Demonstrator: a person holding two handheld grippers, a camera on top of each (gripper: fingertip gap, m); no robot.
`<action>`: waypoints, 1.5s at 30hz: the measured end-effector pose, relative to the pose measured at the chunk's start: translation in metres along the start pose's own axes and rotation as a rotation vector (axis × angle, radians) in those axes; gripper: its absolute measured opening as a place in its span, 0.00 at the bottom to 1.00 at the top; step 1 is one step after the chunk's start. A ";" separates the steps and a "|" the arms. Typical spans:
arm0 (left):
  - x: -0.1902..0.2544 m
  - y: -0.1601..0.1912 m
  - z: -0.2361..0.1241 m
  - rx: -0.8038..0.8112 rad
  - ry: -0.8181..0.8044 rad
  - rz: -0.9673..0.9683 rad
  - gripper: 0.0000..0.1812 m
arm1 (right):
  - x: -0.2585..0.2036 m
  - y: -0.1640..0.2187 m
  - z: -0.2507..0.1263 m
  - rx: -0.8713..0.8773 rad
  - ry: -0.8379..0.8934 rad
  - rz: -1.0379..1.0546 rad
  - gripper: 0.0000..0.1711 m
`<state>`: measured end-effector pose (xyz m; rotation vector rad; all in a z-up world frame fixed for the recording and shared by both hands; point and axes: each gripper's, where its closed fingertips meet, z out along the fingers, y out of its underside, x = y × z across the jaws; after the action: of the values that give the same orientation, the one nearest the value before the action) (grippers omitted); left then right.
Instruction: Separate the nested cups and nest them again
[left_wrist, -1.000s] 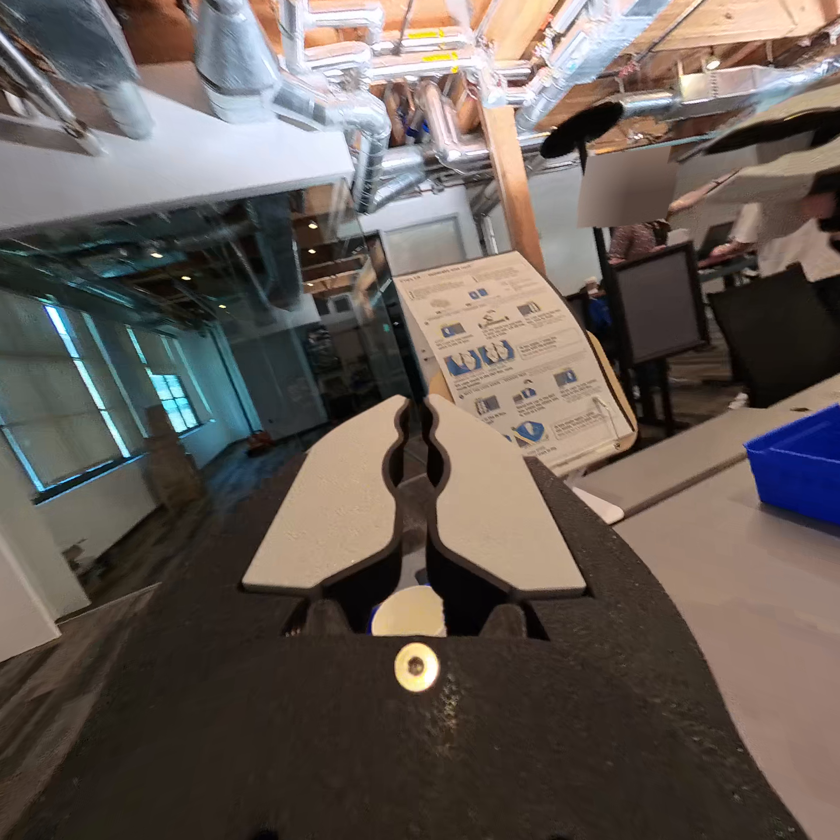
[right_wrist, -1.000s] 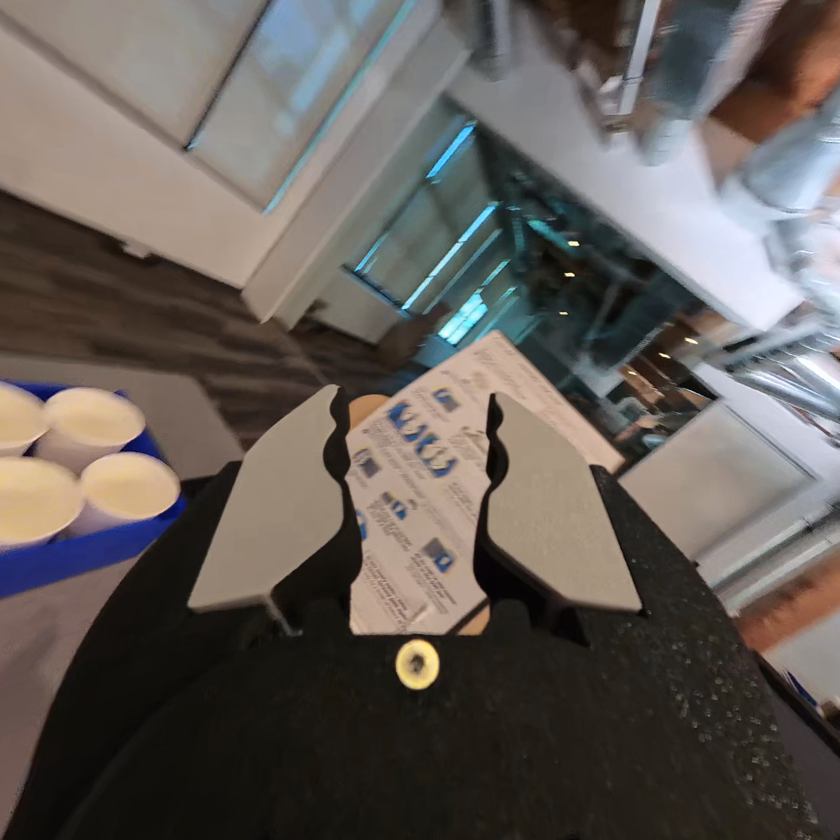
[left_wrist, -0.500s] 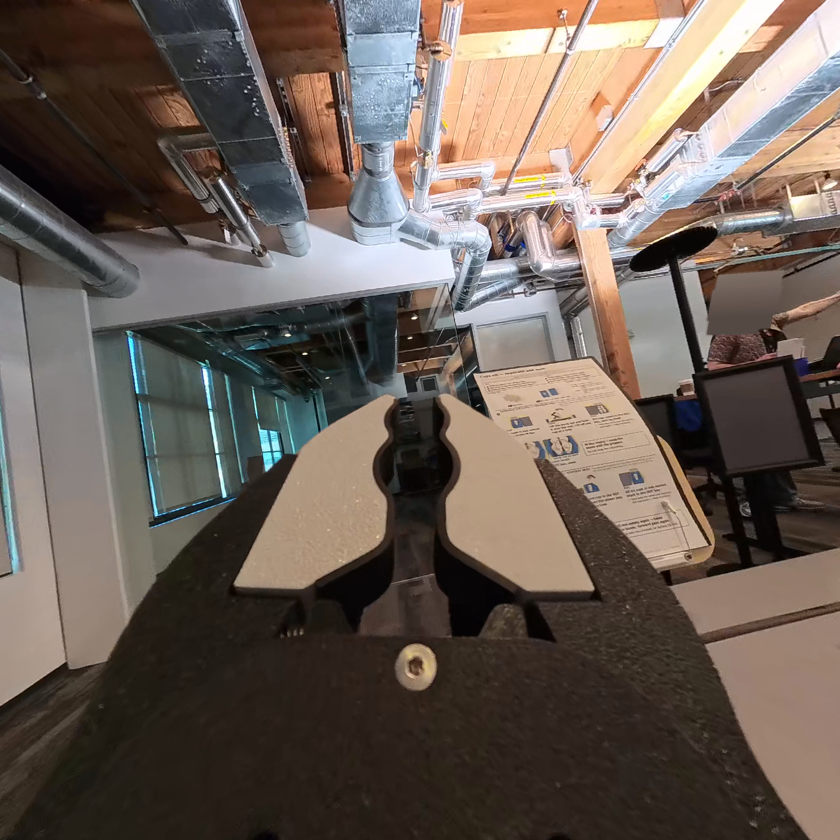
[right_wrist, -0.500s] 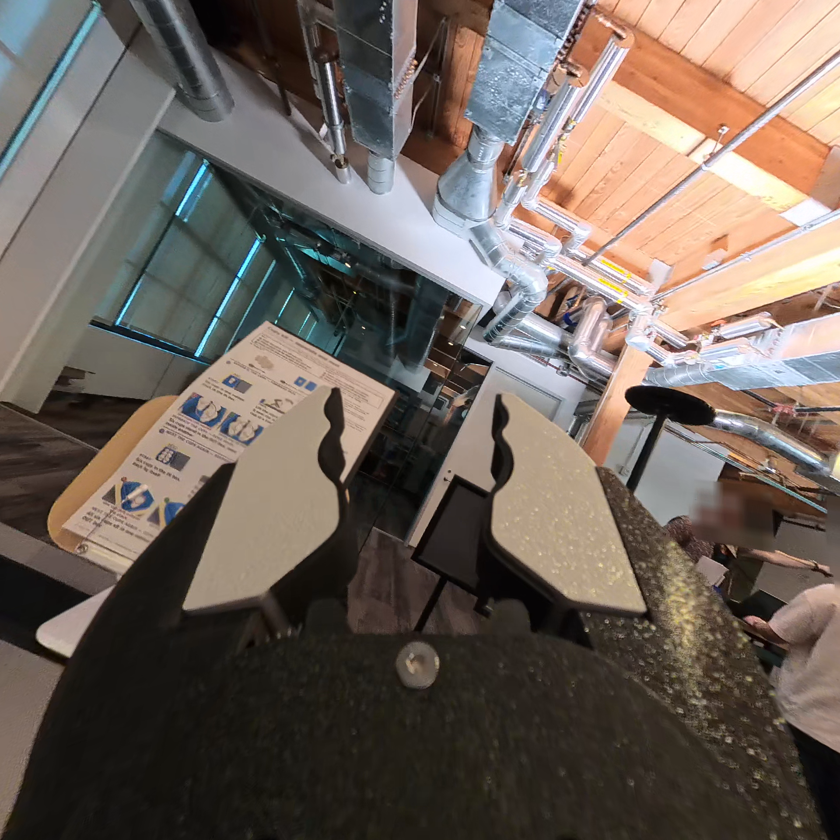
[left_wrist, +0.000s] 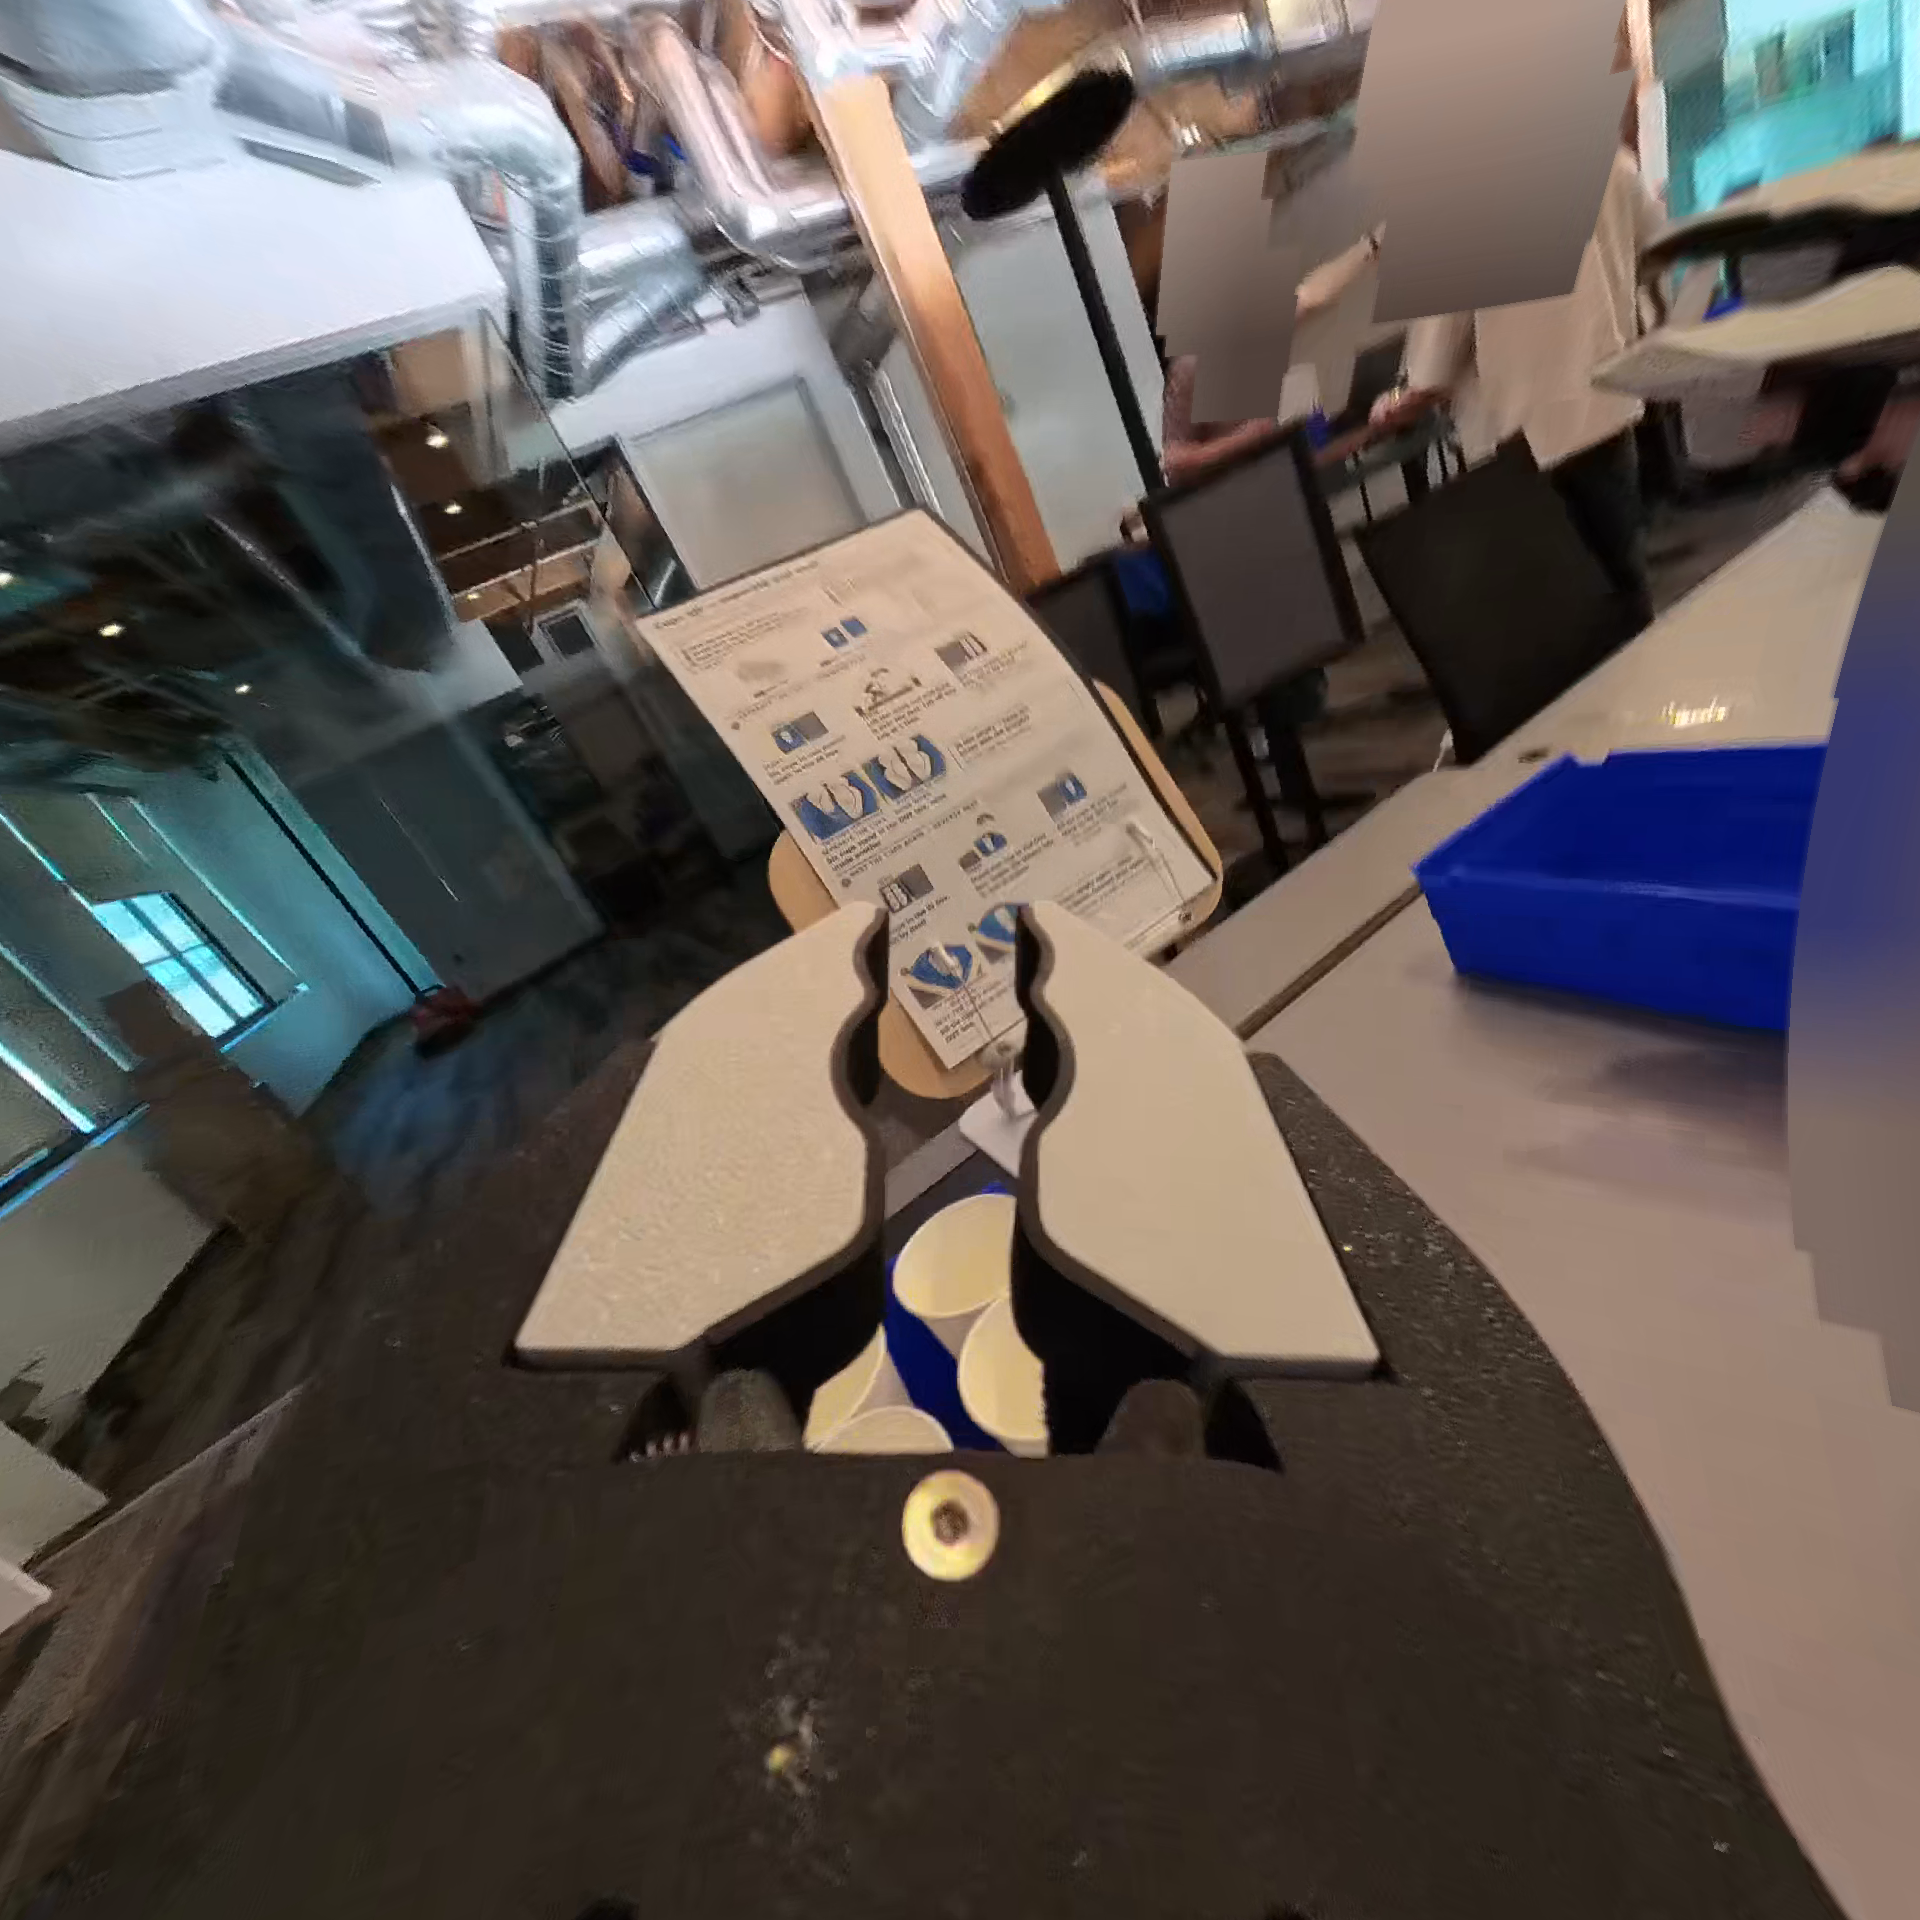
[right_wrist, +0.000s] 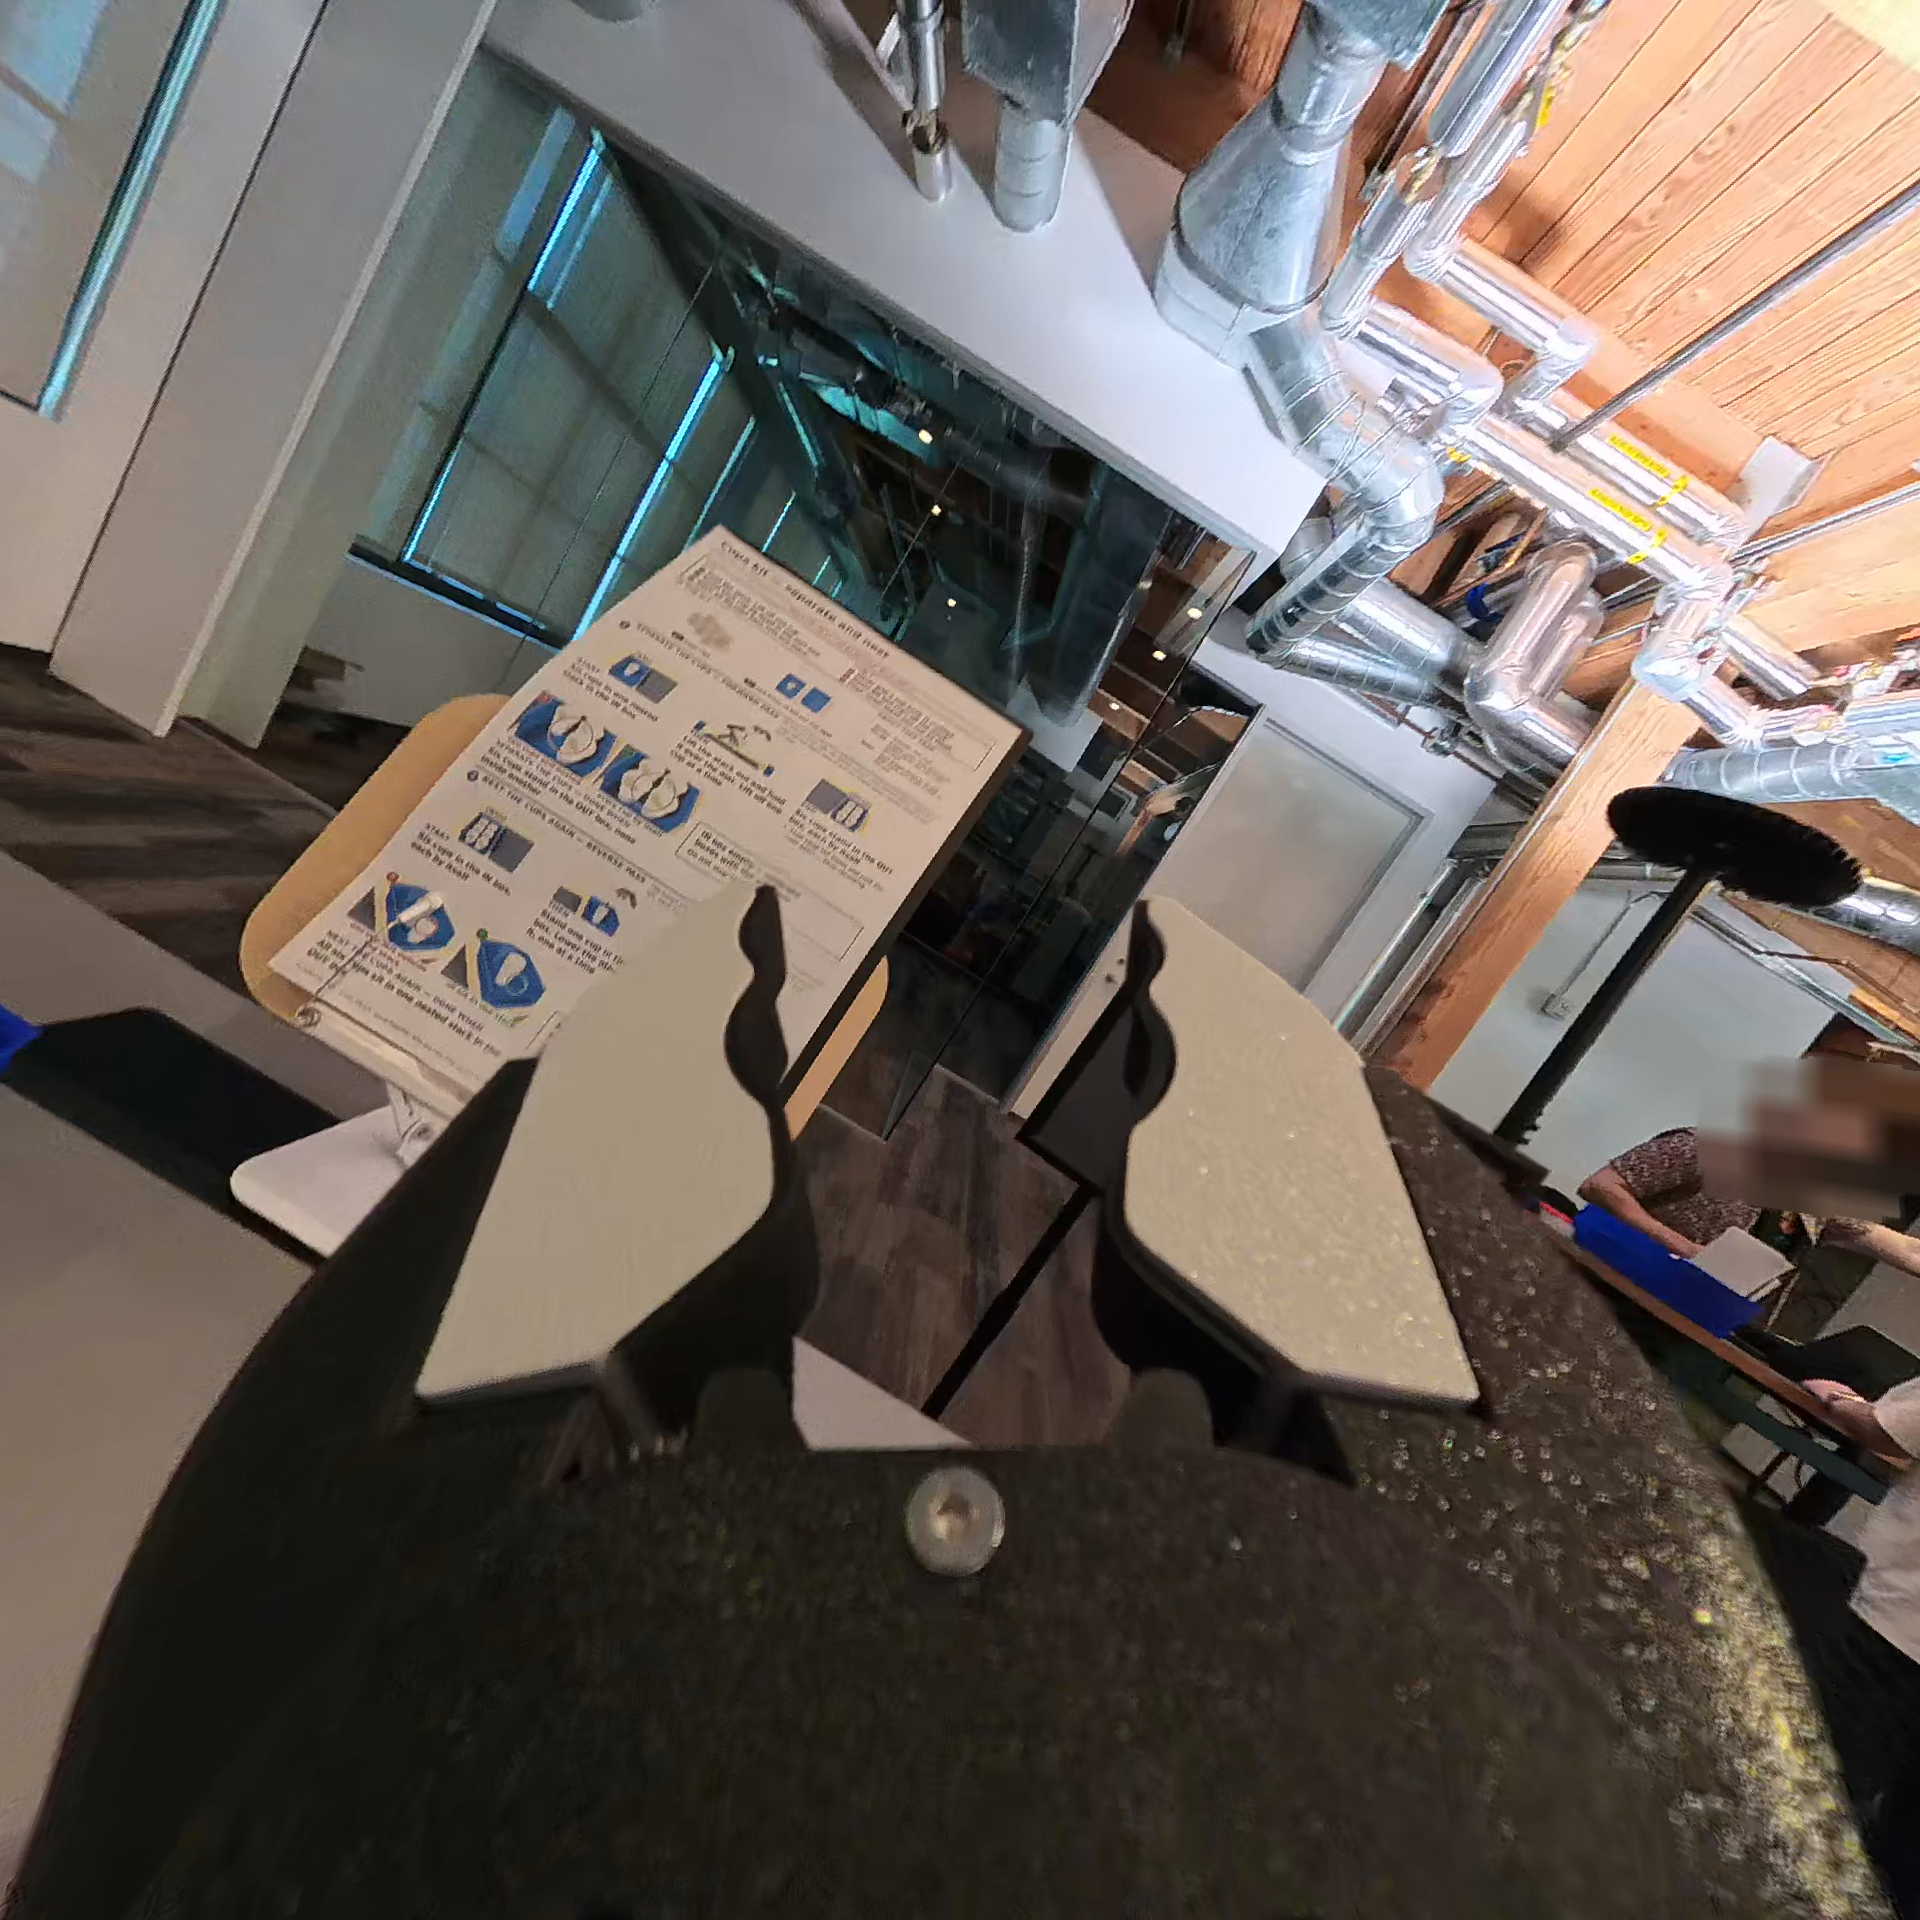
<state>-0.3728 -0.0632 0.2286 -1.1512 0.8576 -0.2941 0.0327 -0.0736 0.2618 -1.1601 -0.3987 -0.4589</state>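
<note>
Several white paper cups (left_wrist: 951, 1262) stand in a blue bin (left_wrist: 914, 1351). They show only through the gap between the fingers of my left gripper (left_wrist: 953, 925), which hangs above them. Its jaws are a little apart and hold nothing. My right gripper (right_wrist: 956, 912) is wide open and empty, and points up and away over the table's far edge; no cups show in its view. The right gripper's fingers also show, blurred, at the top right of the left wrist view (left_wrist: 1766, 291).
A second blue bin (left_wrist: 1621, 904) sits on the grey table (left_wrist: 1507, 1195) to the right, with nothing showing in it. An instruction sheet on a stand (right_wrist: 665, 831) is at the table's far edge. Chairs and people at another table (right_wrist: 1714, 1216) are farther off.
The left view tipped up to the ceiling, then back down over the cups, and its jaws parted slightly. The right view swung up away from the cup bin and stayed open.
</note>
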 end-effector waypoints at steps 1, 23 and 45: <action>0.002 0.002 0.006 -0.028 0.016 0.028 0.13 | -0.001 0.007 0.002 -0.017 -0.015 0.007 0.37; 0.129 0.252 -0.006 -1.182 0.627 0.182 0.16 | 0.000 0.106 0.001 -0.150 -0.200 0.162 0.37; 0.132 0.288 -0.019 -1.430 0.655 0.103 0.04 | -0.007 0.128 0.005 -0.218 -0.255 0.175 0.36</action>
<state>-0.3609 -0.0380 -0.0872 -2.3695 1.8157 0.1099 0.0954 -0.0264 0.1601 -1.4594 -0.4704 -0.2048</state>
